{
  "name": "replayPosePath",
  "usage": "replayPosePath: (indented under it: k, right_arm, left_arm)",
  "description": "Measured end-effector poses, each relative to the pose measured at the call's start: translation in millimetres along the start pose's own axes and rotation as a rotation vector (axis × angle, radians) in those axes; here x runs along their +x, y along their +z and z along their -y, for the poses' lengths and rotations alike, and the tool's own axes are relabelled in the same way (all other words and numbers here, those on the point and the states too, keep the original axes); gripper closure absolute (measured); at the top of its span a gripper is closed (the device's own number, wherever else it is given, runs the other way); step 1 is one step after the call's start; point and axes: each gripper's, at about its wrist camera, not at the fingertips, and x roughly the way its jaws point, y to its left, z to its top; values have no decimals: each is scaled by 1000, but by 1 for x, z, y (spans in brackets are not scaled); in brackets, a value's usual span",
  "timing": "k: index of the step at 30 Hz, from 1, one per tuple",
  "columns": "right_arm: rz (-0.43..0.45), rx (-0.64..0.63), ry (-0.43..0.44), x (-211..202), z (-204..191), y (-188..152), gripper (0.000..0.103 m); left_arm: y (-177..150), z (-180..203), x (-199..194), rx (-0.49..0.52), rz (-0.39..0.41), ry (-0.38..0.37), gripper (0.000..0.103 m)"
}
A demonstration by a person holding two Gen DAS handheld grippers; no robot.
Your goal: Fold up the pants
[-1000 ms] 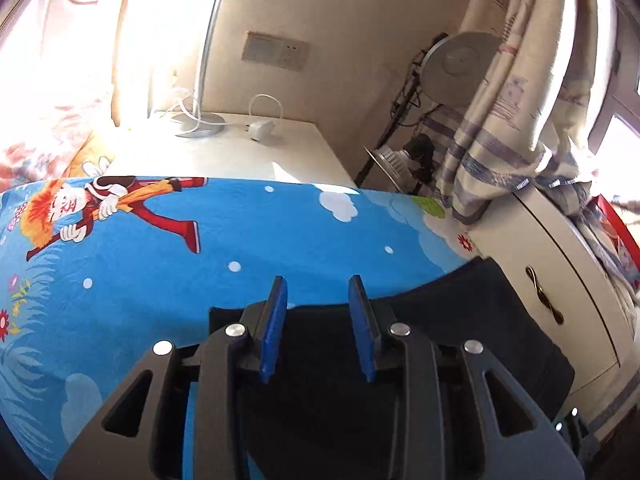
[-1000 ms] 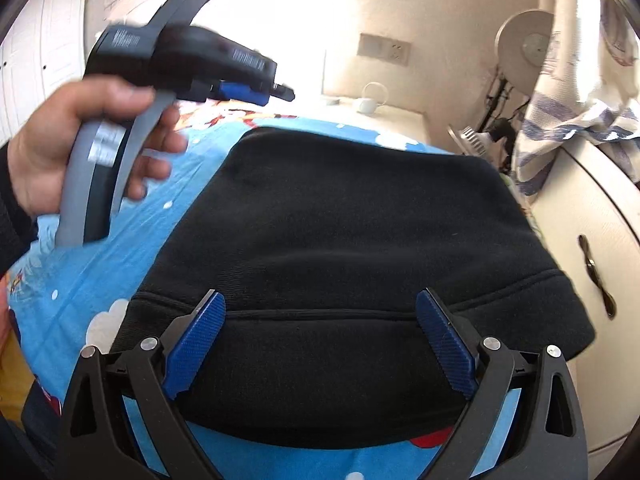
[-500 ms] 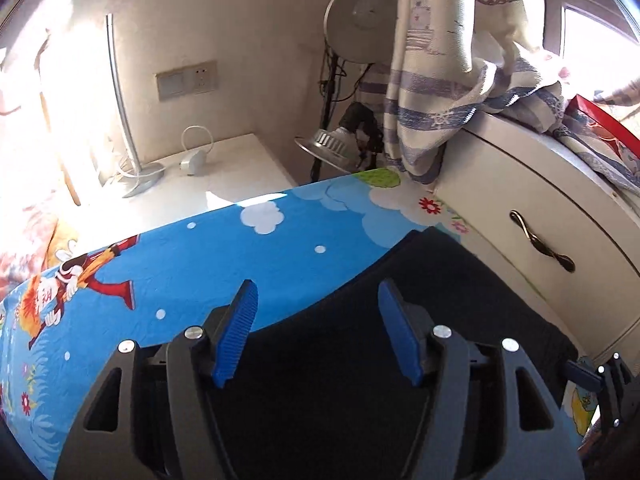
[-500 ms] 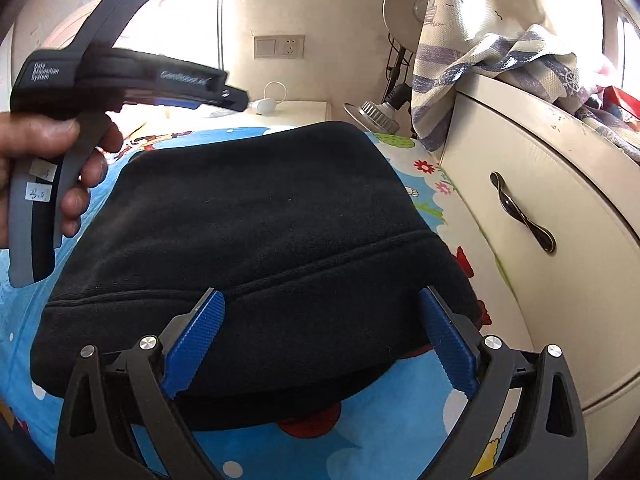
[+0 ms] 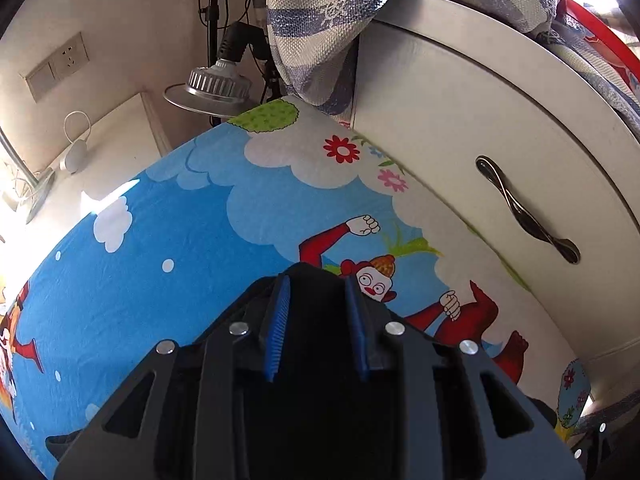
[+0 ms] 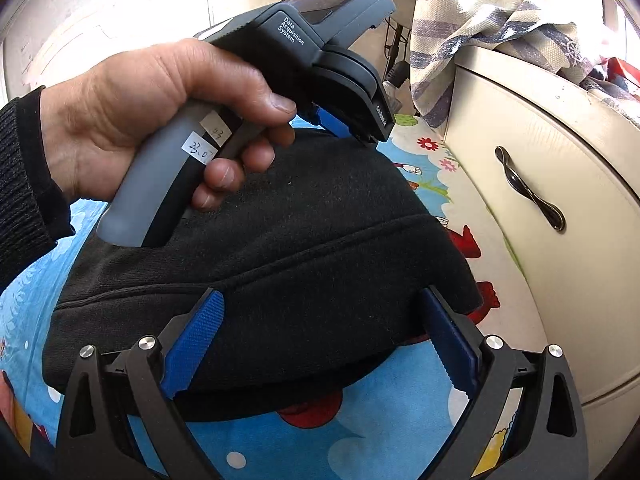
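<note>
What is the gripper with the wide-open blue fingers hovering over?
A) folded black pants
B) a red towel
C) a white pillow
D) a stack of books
A: the right hand-held gripper has its blue fingers spread over the hem edge of the folded black pants, which lie on the blue cartoon bedsheet.

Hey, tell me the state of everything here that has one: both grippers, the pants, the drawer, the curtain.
Left gripper: jaws have just been closing, shut on a corner of the pants.
Right gripper: open wide, straddling the pants' near edge.
Pants: folded, lying on the bedsheet.
Drawer: closed.
Curtain: bunched, draped over the drawer's top edge.
</note>
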Motion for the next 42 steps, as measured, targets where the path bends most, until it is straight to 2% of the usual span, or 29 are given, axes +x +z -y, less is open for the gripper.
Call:
replayPosePath:
  k: [5,10,13,14,15,16,17,18,20,22,23,25,27,28,29,32,36,38,39,40,42]
  right_arm:
    - [-6,3,-3,-1,-1,-1,9]
    - [-16,9,1,-2,-1,-2,8]
    - [-25,7,5,2,2,3,8]
    - [-25,6,6,3,2,3,8]
    - [-25,7,6,4,3,3,8]
    - [-26,7,4,4,3,4,8]
    - [-28,8,2,5,3,5,8]
    - [-29,11,2,5,4,5,8]
    - [-28,11,2,6,4,4,8]
    - [-34,11,5,4,4,2,8]
    - [-39,12,8,3,5,1,7]
    - [-62,20,16,0,7,-2,6]
    - [-86,40,17,-5,12,0,6]
    - [-78,44,11,-10,14,2,6]
    - [-57,36,-17,-15,16,5,6]
    - [13,32,-67,-27,21,19,6]
    - [46,32,-101,-17,27,44,6]
    - [17,25,-142,-1,33,51,6]
    - [-30,16,-173,10,36,50,6]
    - [-77,9,-169,22,38,45,6]
    - [-57,55,-118,25,48,33,6]
  left_arm:
    - [0,3,-3,7,27,29,73]
    - [-7,-7,-44,-140,134,-63,73]
    - [-22,-10,-60,-167,135,-41,73]
    - [-29,-14,-65,-198,133,-28,70]
    - [-38,-19,-71,-238,129,-23,58]
    - [-48,-25,-78,-282,127,-12,49]
    - [-60,-31,-85,-324,128,0,35]
    - [-73,-38,-91,-364,127,8,32]
    - [-105,-53,-106,-454,124,40,32]
    - [-138,-64,-127,-517,145,77,24]
    - [-155,-67,-135,-525,146,106,18]
    - [-183,-68,-148,-523,123,169,17]
    - [-210,-63,-162,-512,117,191,12]
    - [-222,-59,-170,-508,127,198,9]
    - [-233,-55,-176,-505,136,209,2]
    - [-257,-39,-185,-502,138,201,2]
    - [-268,-22,-182,-517,122,177,2]
    - [-266,-15,-183,-508,145,184,2]
    - [-266,-13,-186,-506,165,179,2]
    - [-262,-10,-187,-507,183,163,2]
    - [-260,-9,-189,-516,207,137,2]
